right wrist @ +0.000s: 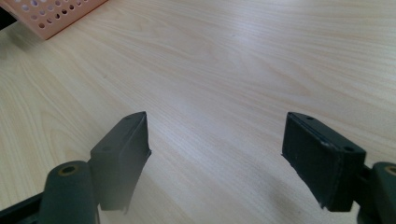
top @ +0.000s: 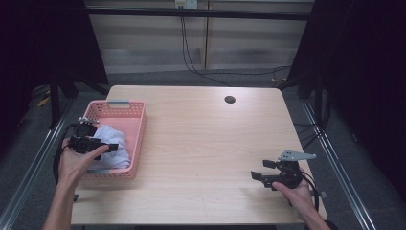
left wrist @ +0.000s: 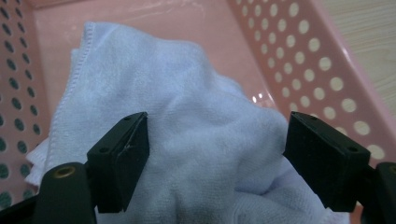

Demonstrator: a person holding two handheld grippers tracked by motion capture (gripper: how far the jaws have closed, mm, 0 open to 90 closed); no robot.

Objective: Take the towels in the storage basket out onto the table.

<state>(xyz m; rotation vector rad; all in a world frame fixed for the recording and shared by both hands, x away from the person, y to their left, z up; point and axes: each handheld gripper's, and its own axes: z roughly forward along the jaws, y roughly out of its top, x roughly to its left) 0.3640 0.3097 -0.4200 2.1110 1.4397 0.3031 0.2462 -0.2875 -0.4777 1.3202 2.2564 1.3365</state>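
Wooden table (top: pixel 201 143) bears a pink basket (left wrist: pixel 299 60) where the left gripper (left wrist: pixel 215 154) gapes over white towel (left wrist: pixel 196 121); right gripper (right wrist: pixel 217 158) gapes over bare wood.

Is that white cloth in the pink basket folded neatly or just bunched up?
Bunched up: the white terry cloth lies in rumpled humps inside the pink perforated plastic basket.

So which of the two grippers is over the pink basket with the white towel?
The left gripper: open above the white towel in the pink basket. The right gripper is over bare table.

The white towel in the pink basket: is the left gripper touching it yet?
Cannot tell. In the left gripper view the left gripper stands open astride the white towel in the pink basket, but neither contact nor gap shows plainly.
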